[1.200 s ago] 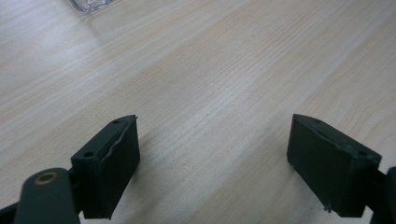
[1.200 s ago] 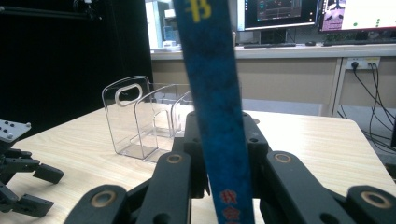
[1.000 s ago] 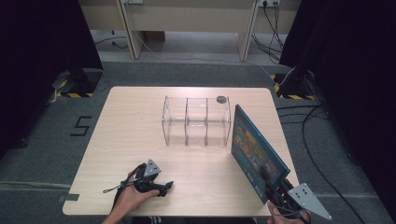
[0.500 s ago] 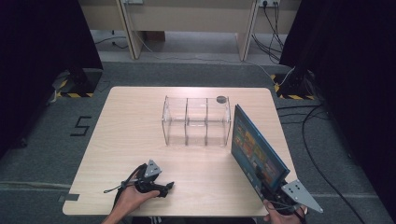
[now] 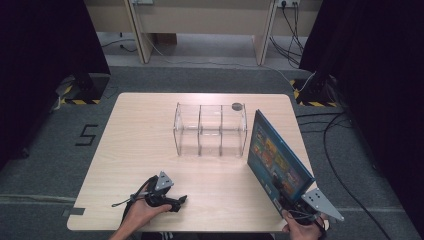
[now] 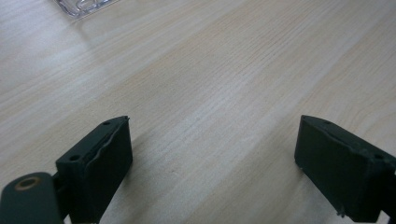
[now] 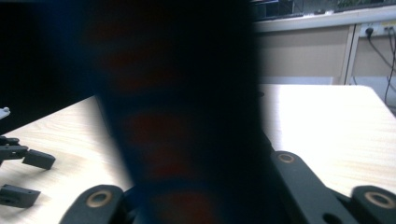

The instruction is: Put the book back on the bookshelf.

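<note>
- A flat blue book (image 5: 277, 157) with colourful cover pictures is held tilted on edge above the table's right front part, just right of the rack.
- A clear three-compartment rack (image 5: 210, 130) is seen standing empty near the table's middle.

light: even, overhead | table (image 5: 150, 130) bright | surroundings dark | close book (image 7: 177, 116) blurred

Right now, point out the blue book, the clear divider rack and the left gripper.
blue book (image 5: 276, 159): high view, middle of its cover.
clear divider rack (image 5: 210, 129): high view, its middle compartment wall.
left gripper (image 5: 181, 200): high view, between its open jaws.
</note>
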`<state>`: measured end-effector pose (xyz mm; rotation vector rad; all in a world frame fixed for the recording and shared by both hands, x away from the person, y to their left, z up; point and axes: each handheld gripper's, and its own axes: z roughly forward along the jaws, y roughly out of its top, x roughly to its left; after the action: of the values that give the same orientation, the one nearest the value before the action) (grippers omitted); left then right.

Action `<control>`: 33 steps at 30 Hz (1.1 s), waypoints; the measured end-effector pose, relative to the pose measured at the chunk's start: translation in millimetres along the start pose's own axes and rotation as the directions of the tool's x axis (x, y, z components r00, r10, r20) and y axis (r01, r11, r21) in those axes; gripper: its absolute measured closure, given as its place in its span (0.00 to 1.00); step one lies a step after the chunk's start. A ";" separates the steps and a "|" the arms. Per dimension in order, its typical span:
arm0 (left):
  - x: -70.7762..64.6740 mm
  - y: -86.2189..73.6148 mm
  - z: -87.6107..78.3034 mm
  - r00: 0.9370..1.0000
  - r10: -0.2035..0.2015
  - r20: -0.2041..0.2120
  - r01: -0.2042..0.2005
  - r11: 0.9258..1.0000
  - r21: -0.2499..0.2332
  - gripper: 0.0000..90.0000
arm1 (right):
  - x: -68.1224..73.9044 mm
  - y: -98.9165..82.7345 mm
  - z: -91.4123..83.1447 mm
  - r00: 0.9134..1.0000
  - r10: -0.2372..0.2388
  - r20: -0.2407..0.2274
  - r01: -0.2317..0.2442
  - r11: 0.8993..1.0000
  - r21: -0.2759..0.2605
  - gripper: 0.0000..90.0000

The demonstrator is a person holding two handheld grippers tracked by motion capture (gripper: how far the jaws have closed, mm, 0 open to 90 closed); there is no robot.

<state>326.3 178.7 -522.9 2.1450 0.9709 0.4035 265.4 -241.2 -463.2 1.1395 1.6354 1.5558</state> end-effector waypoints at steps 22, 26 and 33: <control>0.2 -0.3 0.3 1.000 0.002 0.004 -0.002 1.000 -0.005 0.11 | 14.0 15.7 -1.5 0.998 -0.064 -0.019 0.063 0.997 -0.043 0.92; 0.2 -0.5 0.5 1.000 0.002 0.005 -0.002 1.000 -0.008 0.11 | 18.4 20.7 0.4 0.997 -0.071 -0.027 0.069 0.996 -0.061 0.92; 0.5 -0.8 0.3 1.000 0.004 0.007 -0.004 1.000 -0.008 0.11 | 23.1 33.6 9.6 0.997 -0.074 -0.012 0.073 0.993 -0.088 0.92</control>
<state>326.4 179.2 -523.7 2.1397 0.9598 0.4014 269.3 -218.3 -428.4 1.0133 1.5848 1.5766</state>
